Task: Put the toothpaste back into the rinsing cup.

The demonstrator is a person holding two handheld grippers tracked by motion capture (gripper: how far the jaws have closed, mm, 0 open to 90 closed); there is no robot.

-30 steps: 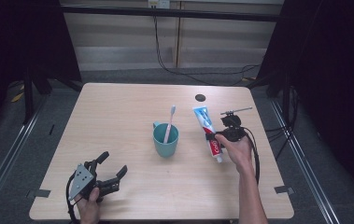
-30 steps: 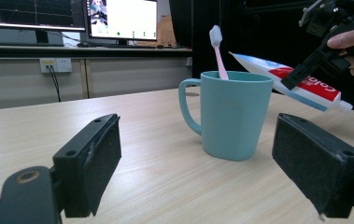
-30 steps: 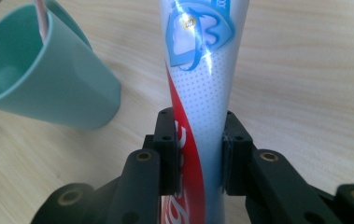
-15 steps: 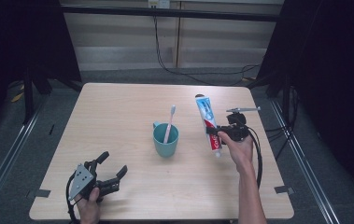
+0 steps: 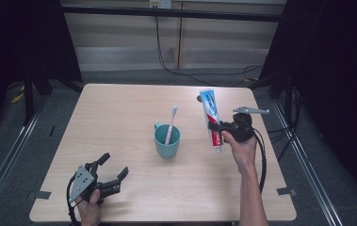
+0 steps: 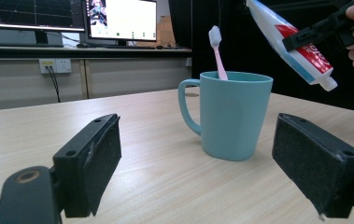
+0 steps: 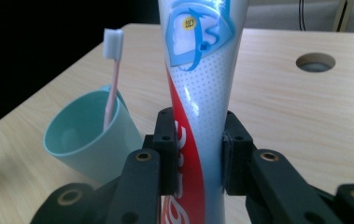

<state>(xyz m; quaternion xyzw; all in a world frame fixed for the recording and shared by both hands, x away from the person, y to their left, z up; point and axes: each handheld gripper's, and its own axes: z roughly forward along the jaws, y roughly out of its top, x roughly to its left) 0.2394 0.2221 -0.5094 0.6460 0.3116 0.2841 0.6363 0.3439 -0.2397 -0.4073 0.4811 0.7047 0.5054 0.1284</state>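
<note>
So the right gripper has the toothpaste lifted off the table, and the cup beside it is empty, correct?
Not quite. The right gripper does hold the toothpaste off the table, but the cup is not empty: a pink toothbrush stands in it, head up. The left gripper view shows it most plainly, rising above the rim.

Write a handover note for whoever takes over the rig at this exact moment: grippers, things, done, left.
Right gripper: shut on the toothpaste tube, held clear of the table, cap end down, to the right of the mug.
Left gripper: open, holding nothing, low at the table's near left corner.
Teal mug: upright mid-table, pink toothbrush standing in it, head up.
Done: tube picked up.
Left: probably set the tube into the mug beside the brush; the left gripper could steady the mug.
</note>
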